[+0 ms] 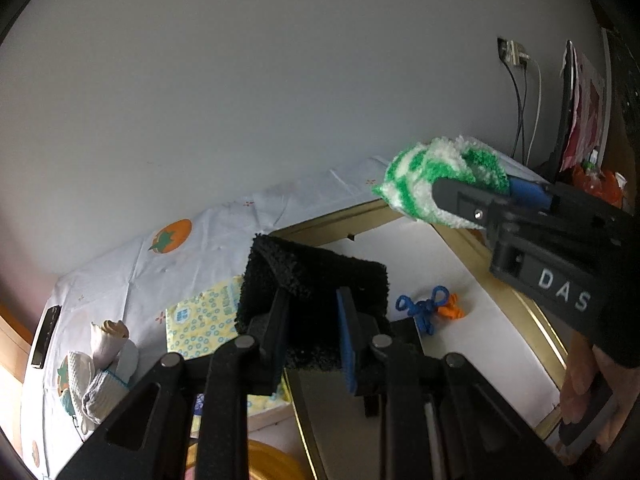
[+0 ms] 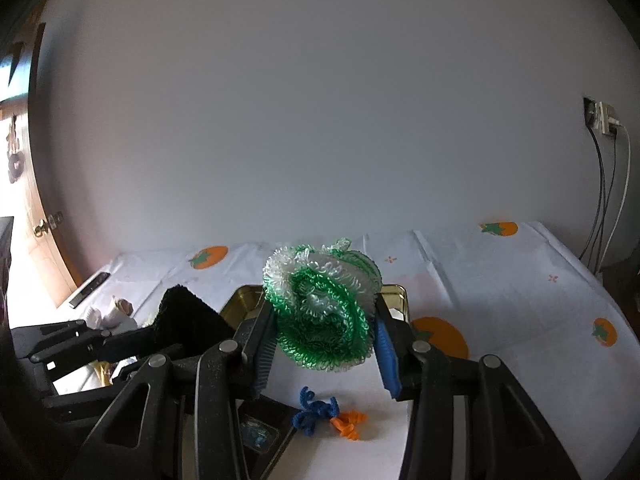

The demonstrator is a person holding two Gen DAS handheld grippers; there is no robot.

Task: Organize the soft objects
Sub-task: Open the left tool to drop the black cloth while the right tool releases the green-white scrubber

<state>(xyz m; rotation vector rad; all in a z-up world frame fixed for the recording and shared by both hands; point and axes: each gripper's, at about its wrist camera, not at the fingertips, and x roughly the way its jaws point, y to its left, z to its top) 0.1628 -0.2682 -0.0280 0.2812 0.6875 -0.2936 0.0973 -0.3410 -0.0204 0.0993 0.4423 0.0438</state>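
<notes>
- Left gripper (image 1: 312, 320), low in the centre of the left wrist view, has its fingers clamped on a black fuzzy cloth (image 1: 320, 276), held up clear of the tabletop (image 1: 120, 264).
- Right gripper (image 2: 324, 344), at the centre of the right wrist view, has its fingers closed on a green-and-white frilly scrubber (image 2: 320, 316), lifted above a gold-rimmed tray (image 2: 240, 300).
- In the left wrist view the scrubber (image 1: 432, 176) sits at right of centre, and white letters "DAS" (image 1: 564, 292) read on the right gripper's black body.
- On the tray's white inside, a small blue yarn knot (image 2: 310, 416) lies touching an orange one (image 2: 348, 424), near the bottom centre of the right wrist view.
- The tabletop wears a white cover printed with orange persimmons (image 1: 170, 236).
- A yellow patterned packet (image 1: 200, 320) lies left of the black cloth; its print is too small to read.
- Rolled pale cloths (image 1: 100, 368) bunch at lower left.
- Cables hang from a wall socket (image 2: 600, 118) at upper right.
</notes>
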